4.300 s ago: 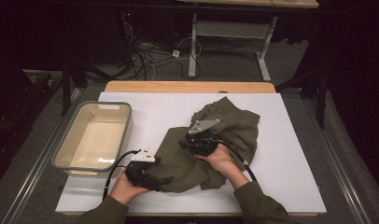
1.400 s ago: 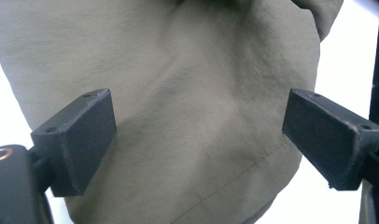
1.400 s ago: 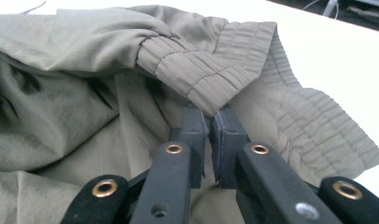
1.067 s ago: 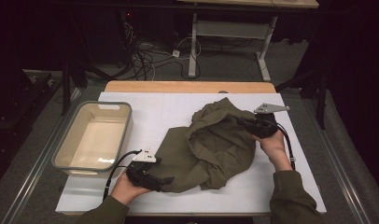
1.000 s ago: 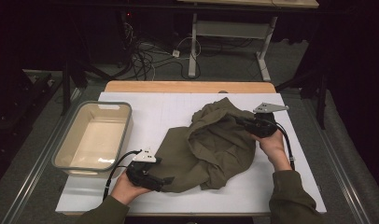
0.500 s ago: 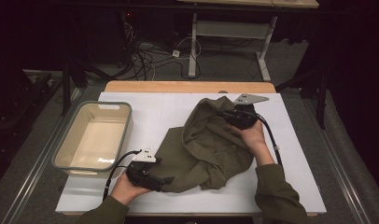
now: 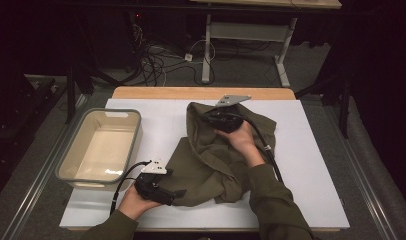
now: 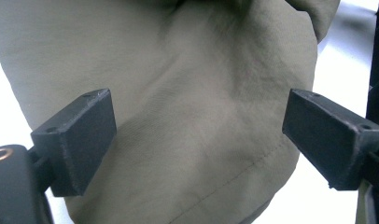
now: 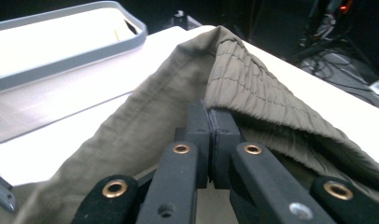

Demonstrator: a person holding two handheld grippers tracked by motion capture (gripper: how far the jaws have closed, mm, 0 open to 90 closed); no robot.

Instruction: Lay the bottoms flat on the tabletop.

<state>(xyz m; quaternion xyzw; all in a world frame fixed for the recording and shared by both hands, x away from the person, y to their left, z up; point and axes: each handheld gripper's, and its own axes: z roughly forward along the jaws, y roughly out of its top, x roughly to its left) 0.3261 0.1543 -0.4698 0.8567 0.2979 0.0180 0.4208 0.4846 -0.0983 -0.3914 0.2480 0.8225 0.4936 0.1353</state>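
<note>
A grey-rimmed tub [image 7: 98, 147] is seen at the table's left, on the white board [image 7: 316, 165]. Near edge, left: the left gripper [image 7: 178, 192] is held low at the garment's hem, jaws spread wide, cloth lying between them but not pinched. Centre: an olive garment [image 7: 211, 165] lies crumpled on the board. Its elastic waistband is lifted at the far side, clamped in the fully closed jaws of the right gripper [image 7: 206, 117].
</note>
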